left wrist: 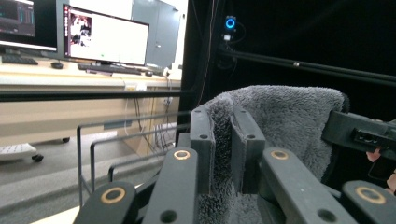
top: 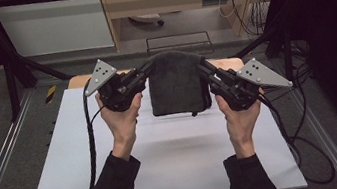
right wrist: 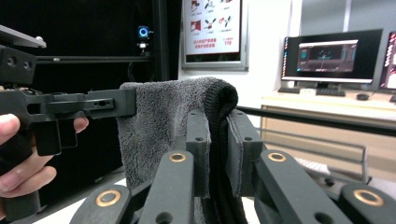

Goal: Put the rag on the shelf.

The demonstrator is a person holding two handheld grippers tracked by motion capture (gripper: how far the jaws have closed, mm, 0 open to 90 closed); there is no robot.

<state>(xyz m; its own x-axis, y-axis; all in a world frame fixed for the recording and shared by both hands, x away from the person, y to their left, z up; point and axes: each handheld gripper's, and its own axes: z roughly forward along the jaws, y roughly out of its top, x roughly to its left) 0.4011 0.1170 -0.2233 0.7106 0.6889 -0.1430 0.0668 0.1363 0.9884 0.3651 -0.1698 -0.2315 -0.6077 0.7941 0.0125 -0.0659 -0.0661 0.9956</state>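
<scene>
Left claw: my left gripper [top: 146,70] is clamping the towel's top corner at about 10 o'clock of the cloth; in the left gripper view its jaws [left wrist: 224,140] are pinching a fold of grey pile.
Right claw: my right gripper [top: 204,67] is biting the opposite top corner at about 2 o'clock; in the right gripper view the dark hem is sitting between the pads [right wrist: 219,149].
Towel: the dark grey towel [top: 175,86] is hanging doubled between my two claws, over the far half of the white table [top: 167,165], its lower edge looking just above the surface or brushing it; I cannot tell which.
Slip risk: I am holding only thin folds near the edge, so a jerk or a pull apart is likely to drag a corner out.
Sag risk: if I am bringing my hands closer, the middle is going to droop and bunch.
Snag risk: a small loop is dangling at the towel's 5 o'clock [top: 193,113]; it could be catching on the table.
Edges: the black frame bars are standing at 12 o'clock, close behind the cloth, and the cables [top: 287,122] are trailing off the table at 4 o'clock.
Open room: the bare table toward 6 o'clock is offering the widest space for laying it down.
</scene>
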